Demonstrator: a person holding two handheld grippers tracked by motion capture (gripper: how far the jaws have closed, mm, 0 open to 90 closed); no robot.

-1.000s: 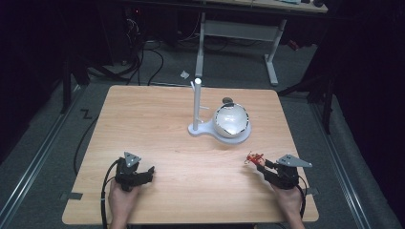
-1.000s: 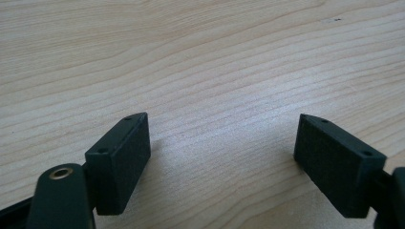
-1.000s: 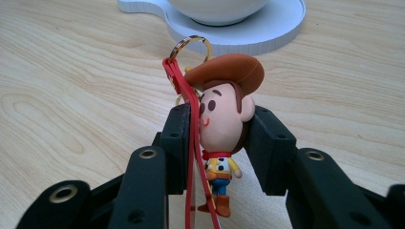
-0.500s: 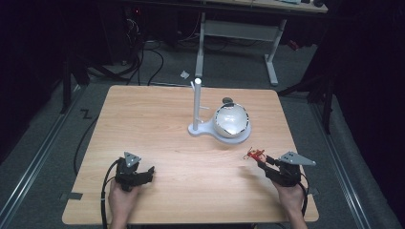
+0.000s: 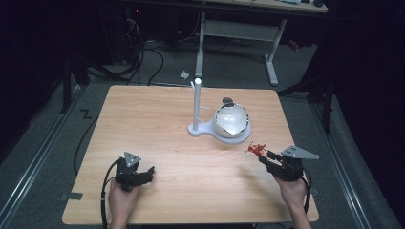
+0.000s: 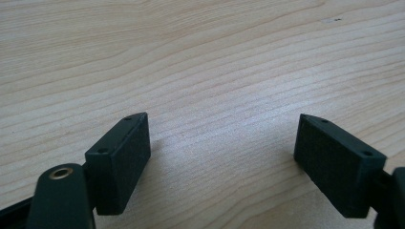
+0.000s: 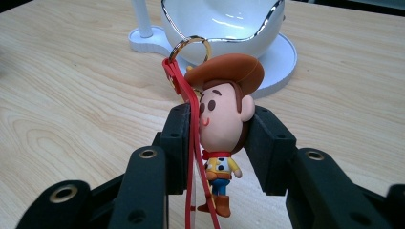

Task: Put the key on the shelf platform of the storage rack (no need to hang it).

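Clamping one small cowboy-figure keychain with a brown hat and red strap (image 7: 222, 124), the right tongs (image 7: 217, 143) grip its head. Left tongs (image 6: 222, 157) gape wide, holding nothing. One white bowl on its white post stand (image 5: 231, 121) is partly cut off in the right gripper view.

The pale wood-grain counter (image 7: 71, 119) looks matt; the smooth plastic cowboy figure keyring (image 7: 224, 119) has a shiny metal ring; the white bowl (image 7: 224, 24) gleams glossy.

A cowboy figure keyring (image 7: 224, 119) – brown hat, red strap, gold ring – hangs upright, its head pinched above the table.

The black left tongs (image 6: 222, 164) stand wide apart at the lower frame, above the pale wood-grain table (image 6: 200, 57).
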